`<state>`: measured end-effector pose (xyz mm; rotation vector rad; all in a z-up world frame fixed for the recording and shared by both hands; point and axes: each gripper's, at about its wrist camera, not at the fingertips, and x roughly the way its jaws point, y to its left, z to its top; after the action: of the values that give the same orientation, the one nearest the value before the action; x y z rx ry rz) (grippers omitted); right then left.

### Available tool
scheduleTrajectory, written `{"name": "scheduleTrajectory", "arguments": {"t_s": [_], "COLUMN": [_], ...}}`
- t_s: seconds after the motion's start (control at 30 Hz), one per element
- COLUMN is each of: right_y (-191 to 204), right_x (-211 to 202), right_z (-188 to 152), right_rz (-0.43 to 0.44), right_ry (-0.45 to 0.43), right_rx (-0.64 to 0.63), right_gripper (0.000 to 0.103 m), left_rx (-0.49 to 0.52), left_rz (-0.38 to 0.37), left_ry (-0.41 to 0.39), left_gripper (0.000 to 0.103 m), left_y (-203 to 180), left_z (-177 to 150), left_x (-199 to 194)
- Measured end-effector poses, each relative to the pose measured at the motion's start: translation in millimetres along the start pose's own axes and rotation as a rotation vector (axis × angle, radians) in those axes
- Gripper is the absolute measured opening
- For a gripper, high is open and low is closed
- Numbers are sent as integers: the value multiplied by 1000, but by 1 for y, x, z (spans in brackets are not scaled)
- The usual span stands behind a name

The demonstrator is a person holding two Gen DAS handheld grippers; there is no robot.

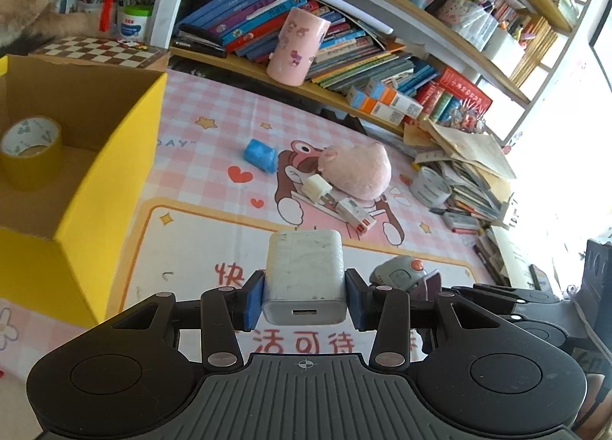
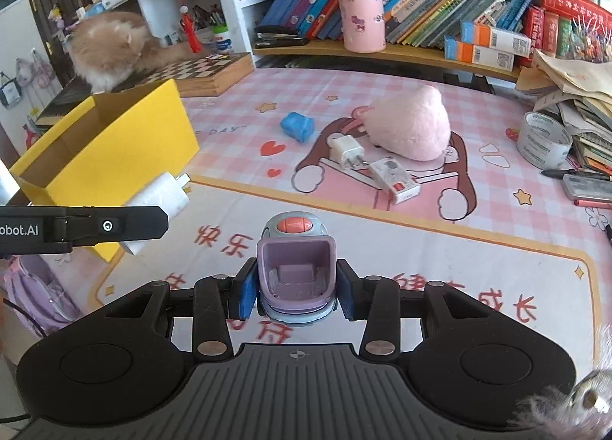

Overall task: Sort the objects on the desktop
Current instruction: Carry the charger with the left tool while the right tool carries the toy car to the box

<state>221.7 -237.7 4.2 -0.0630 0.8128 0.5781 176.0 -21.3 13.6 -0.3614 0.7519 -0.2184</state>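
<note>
Chargers could get knocked loose: the left gripper (image 1: 305, 296) squeezes a white charger (image 1: 305, 275) in its jaws above the bench (image 1: 214, 180) beside the yellow box (image 1: 114, 157), and the right gripper (image 2: 294, 293) pinches a small purple toy (image 2: 294, 271) that could bump it.

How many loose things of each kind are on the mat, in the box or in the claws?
Chargers: 2
Tape rolls: 2
Toys: 2
Blue packet: 1
White box: 1
Total: 8
</note>
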Motion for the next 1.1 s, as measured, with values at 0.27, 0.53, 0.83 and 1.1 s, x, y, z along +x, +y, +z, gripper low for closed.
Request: {"name": "scheduleTrajectory", "arguments": {"t_s": [0.27, 0.53, 0.83, 1.1], "right_y": [28, 65, 111, 157], "right_x": [-10, -11, -20, -25], "right_z": [-10, -26, -52, -91], "right_rz": [-18, -35, -65, -58], "right_ry": [-38, -19, 7, 44], "right_rx": [21, 17, 23, 59], "right_gripper": [38, 38, 38, 38], "left_rx": [71, 106, 84, 87], "left_rz": [-17, -20, -26, -41], "left_ry": [6, 8, 25, 68], "left_gripper": [42, 42, 42, 42], "left_y": [11, 29, 65, 93], "left_z": [-6, -26, -55, -81], "left_x": [-18, -48, -85, -113]}}
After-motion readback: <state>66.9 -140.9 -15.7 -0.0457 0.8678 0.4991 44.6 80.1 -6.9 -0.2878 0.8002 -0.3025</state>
